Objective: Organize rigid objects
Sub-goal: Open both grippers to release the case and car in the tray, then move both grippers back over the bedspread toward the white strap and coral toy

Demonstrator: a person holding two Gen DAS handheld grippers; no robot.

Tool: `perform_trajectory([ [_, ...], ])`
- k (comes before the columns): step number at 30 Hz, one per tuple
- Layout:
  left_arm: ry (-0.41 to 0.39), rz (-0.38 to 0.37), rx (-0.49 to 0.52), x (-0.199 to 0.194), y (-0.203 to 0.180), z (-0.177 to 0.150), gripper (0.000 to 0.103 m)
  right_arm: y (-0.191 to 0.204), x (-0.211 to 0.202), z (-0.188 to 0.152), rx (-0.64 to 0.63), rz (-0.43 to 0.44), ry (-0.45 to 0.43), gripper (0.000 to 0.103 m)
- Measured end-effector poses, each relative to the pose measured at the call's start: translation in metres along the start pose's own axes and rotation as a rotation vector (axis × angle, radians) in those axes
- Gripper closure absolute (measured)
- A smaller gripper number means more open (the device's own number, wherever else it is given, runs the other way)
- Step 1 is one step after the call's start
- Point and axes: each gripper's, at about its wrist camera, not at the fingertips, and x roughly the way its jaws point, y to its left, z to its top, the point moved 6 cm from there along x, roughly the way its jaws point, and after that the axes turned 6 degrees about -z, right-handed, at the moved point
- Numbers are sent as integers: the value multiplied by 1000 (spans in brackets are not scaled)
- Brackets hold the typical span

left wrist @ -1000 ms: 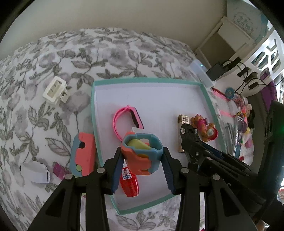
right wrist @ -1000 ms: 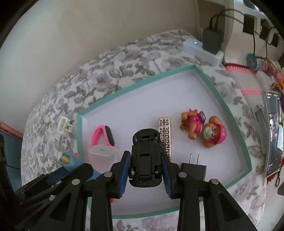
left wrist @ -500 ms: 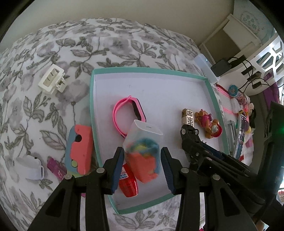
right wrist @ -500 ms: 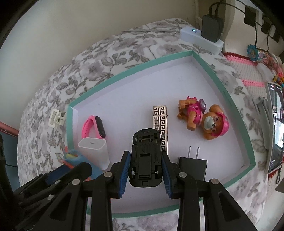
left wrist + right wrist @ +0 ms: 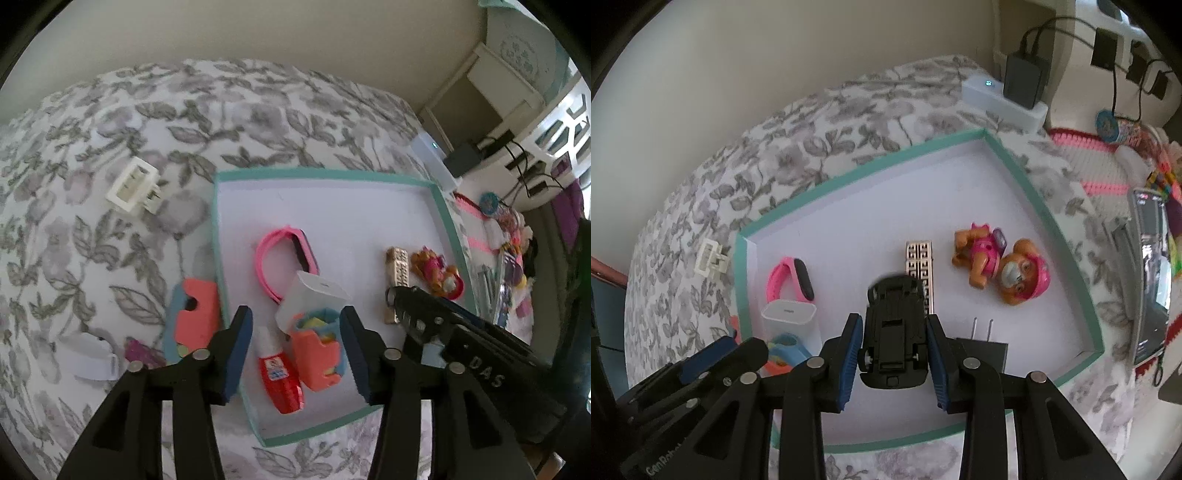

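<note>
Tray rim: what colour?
Teal rim on the white tray; clearest in the right wrist view.

Both grippers are black plastic frames with silver rivets. The left gripper (image 5: 295, 343) and right gripper (image 5: 892, 354) carry blue finger pads (image 5: 240, 350). White lettering marks their sides.

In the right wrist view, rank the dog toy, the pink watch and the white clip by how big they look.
1. dog toy
2. pink watch
3. white clip

All three lie at a similar distance from the camera, so the order seems fair.
</note>
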Motion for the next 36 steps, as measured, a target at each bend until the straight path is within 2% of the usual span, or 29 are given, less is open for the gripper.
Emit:
perform_trajectory([
  [2,-25,28,-8,-5,6,3,51,-1,-4,3,3,-8,-16,62],
  [5,-52,55,-30,-11,15,6,49,-3,-8,5,10,-26,-33,49],
  [9,-82,93,-68,-17,29,10,42,-6,-5,5,25,-33,-25,47],
  [16,-110,162,-131,-22,53,13,37,-9,0,4,36,-60,-17,33],
  [18,-115,180,-153,-22,60,13,32,-9,1,4,33,-66,-19,27],
  [20,-124,188,-172,-22,67,13,18,-9,2,4,28,-68,-20,24],
  [25,-140,218,-191,-24,77,14,16,-4,4,4,11,-70,-27,12],
  [27,-140,229,-195,-23,79,14,15,-3,5,4,2,-71,-29,3],
  [36,-148,254,-230,-25,96,14,15,0,7,4,-27,-80,-36,0],
])
